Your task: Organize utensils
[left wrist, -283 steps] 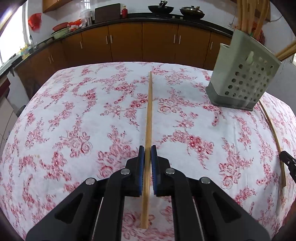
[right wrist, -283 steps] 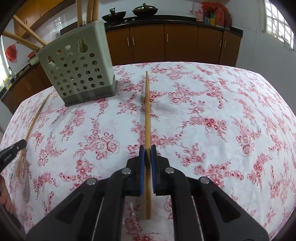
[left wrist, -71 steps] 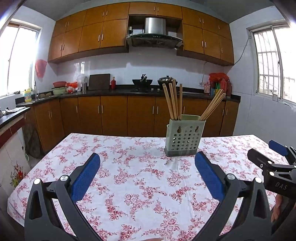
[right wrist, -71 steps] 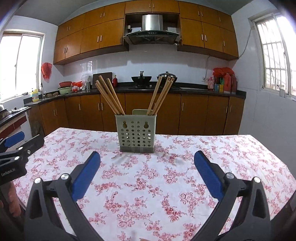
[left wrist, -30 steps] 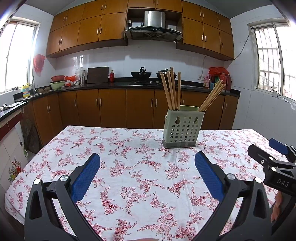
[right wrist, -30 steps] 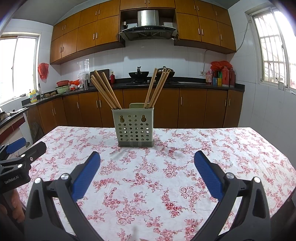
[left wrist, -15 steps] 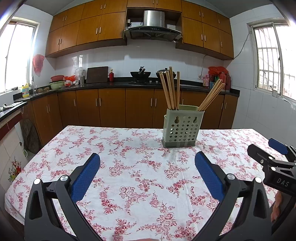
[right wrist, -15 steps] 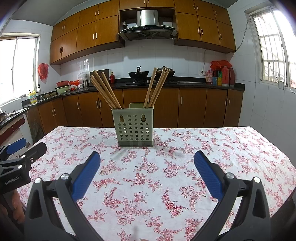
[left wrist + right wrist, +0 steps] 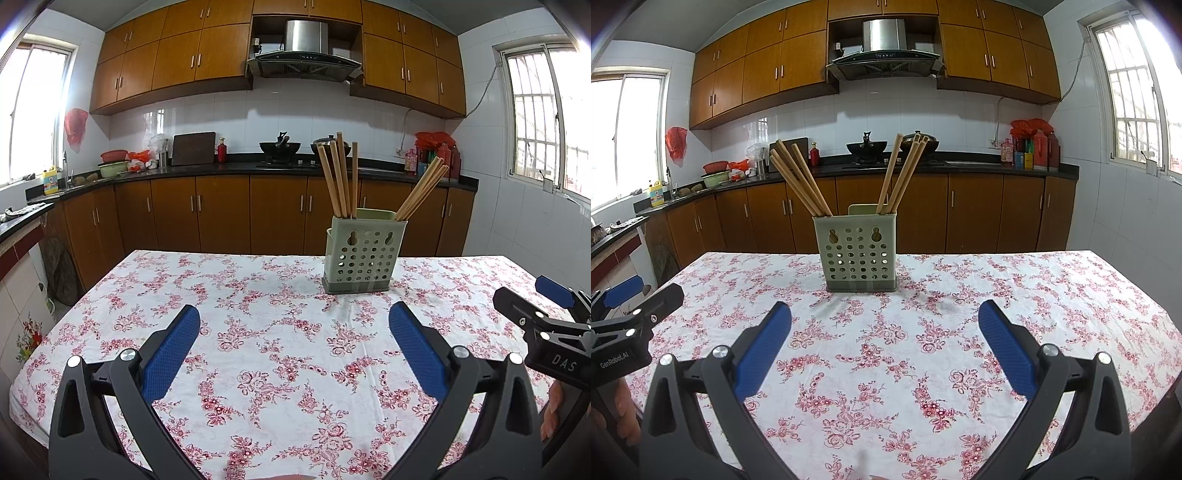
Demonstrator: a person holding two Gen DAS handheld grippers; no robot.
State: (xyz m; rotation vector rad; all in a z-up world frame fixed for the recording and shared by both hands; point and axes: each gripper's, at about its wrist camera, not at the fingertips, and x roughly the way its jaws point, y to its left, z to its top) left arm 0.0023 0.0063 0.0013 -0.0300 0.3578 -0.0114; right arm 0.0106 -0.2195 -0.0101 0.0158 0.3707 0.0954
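Left hand-held gripper (image 9: pixel 294 341) and right hand-held gripper (image 9: pixel 884 339): both released, jaws wide, empty. Wooden chopsticks (image 9: pixel 801 181) stand in the perforated pale-green plastic holder (image 9: pixel 858 254) on the floral-clothed desk (image 9: pixel 997 295). No loose utensil visible; task appears complete. Next: withdraw.

Right gripper (image 9: pixel 554 306) reads "DAS"; left gripper (image 9: pixel 639 299) "GenRobot.AI".

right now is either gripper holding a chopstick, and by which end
Neither. The left gripper and right gripper are both open and empty; the chopsticks stand in the holder.
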